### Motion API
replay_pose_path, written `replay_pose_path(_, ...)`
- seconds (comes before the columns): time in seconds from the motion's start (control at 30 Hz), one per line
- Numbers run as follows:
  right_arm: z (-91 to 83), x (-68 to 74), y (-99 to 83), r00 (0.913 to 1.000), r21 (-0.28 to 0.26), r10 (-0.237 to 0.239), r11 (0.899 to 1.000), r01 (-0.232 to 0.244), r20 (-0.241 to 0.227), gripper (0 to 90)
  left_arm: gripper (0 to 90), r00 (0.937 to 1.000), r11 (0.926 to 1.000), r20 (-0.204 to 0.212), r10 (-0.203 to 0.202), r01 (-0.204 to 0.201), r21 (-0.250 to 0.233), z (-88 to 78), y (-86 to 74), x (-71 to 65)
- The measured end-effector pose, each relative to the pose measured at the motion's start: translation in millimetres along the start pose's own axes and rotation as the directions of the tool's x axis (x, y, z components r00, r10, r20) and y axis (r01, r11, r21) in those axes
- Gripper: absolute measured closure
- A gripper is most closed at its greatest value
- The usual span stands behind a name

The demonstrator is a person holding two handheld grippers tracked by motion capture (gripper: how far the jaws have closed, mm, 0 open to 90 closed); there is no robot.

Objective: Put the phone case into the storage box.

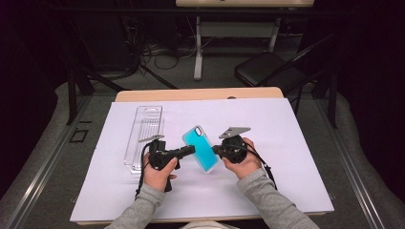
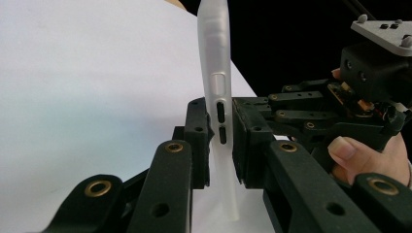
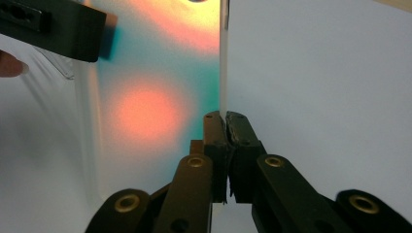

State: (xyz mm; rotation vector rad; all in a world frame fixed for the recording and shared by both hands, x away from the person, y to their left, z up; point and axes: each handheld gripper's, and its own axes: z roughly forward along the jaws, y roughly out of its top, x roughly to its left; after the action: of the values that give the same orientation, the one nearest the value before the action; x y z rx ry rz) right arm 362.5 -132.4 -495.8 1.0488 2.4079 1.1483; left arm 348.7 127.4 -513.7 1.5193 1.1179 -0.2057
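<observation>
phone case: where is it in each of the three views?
High view: phone case, centre, tilted, between both grippers.
Left gripper view: phone case edge-on, upright at centre, rising from between the jaws.
Right gripper view: phone case left of centre, its edge pinched by the jaws.
Shared landmark: the white sheet.

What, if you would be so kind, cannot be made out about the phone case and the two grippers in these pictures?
- Phone case: in the left gripper view it is edge-on, so its face is hidden.
- Right gripper: its pads cover the case edge they pinch.
- Left gripper: in the high view, pad contact is too small to judge.
- Clear plastic tray: its near end is hidden behind the left gripper.
</observation>
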Motion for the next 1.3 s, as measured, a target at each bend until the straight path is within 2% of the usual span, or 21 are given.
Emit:
replay_pose_path(0.3, 0.6, -0.4, -0.4, 1.0000, 0.001, 0.003, 1.000, -0.003, -0.004, 87.9, 79.6, 0.9998, 0.9998, 0.012, -0.018, 0.018, 0.001, -0.2, -0.1, 0.5)
replay_pose_path(0.73, 1.3, -0.7, -0.9, 0.9999, 0.002, 0.004, 1.000, -0.004, -0.010, 87.9, 80.7, 0.9973, 0.9979, 0.035, -0.065, 0.065, 0.004, -1.0, -0.4, 2.7)
replay_pose_path(1.3, 1.6, -0.4, -1.0, 0.9999, 0.000, 0.003, 1.000, -0.003, -0.012, 87.8, 80.9, 0.9972, 0.9978, 0.033, -0.066, 0.066, 0.000, -1.2, -0.4, 2.7)
